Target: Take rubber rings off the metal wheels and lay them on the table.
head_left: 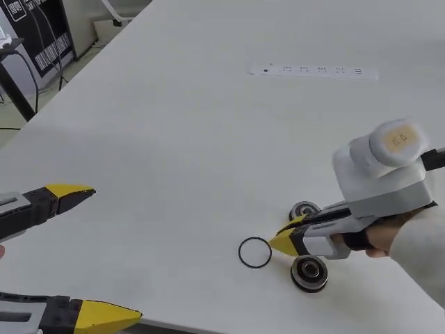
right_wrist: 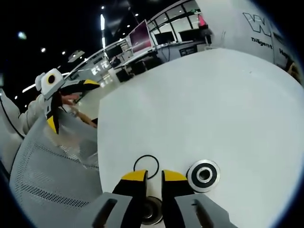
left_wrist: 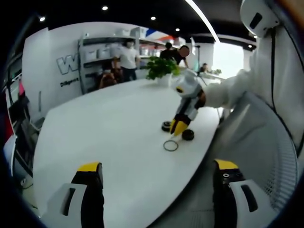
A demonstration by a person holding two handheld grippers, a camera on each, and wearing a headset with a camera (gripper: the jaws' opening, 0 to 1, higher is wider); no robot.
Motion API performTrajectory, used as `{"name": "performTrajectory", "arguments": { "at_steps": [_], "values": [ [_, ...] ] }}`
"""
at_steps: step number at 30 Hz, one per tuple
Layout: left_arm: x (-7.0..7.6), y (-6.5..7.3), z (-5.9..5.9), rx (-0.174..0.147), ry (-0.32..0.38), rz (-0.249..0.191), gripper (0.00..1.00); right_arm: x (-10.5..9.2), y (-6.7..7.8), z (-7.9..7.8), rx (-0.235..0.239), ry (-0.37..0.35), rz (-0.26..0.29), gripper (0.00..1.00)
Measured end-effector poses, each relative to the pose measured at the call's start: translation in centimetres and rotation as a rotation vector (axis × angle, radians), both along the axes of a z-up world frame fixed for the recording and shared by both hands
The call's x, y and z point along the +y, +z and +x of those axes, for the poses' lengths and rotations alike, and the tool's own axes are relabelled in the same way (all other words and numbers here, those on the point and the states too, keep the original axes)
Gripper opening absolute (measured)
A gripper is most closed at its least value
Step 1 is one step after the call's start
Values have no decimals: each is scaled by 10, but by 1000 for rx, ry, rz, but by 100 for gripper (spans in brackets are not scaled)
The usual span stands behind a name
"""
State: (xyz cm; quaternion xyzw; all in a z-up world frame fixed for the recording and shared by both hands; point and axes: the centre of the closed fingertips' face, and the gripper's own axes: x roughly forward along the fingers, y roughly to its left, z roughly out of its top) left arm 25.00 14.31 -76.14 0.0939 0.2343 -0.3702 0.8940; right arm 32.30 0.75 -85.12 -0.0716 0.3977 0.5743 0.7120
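One rubber ring lies flat on the desk, and both my tongs are empty.

Head view: my right tongs [head_left: 280,241] are drawn almost together, gripping nothing, and their tips are just beside the black rubber ring [head_left: 254,252] on the white desk [head_left: 208,125]. One metal wheel [head_left: 304,210] sits behind them and a second metal wheel [head_left: 309,271] in front. My left tongs [head_left: 117,255] gape wide at the desk's near edge, well apart from the ring. Left gripper view: my jaws are spread wide around nothing, with the ring and both wheels far ahead. Right gripper view: only a slit shows between my jaws, with the ring just beyond their tips, one wheel to the right and one beneath them.
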Motion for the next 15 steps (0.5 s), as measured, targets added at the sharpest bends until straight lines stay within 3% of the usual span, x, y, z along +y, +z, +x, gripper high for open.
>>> {"name": "performTrajectory", "arguments": {
  "at_steps": [2,7,10,15],
  "values": [
    [1,-2,1,19,6,3,95,-2,4,-1,-20,11,6,8],
    [0,-1,1,17,-11,19,94,-9,13,-2,-61,27,12,9],
    [0,0,4,28,-13,18,91,-15,19,-1,-126,45,17,11],
    [-5,5,10,22,-35,29,88,-25,30,-1,-144,28,46,15]
  ]
}}
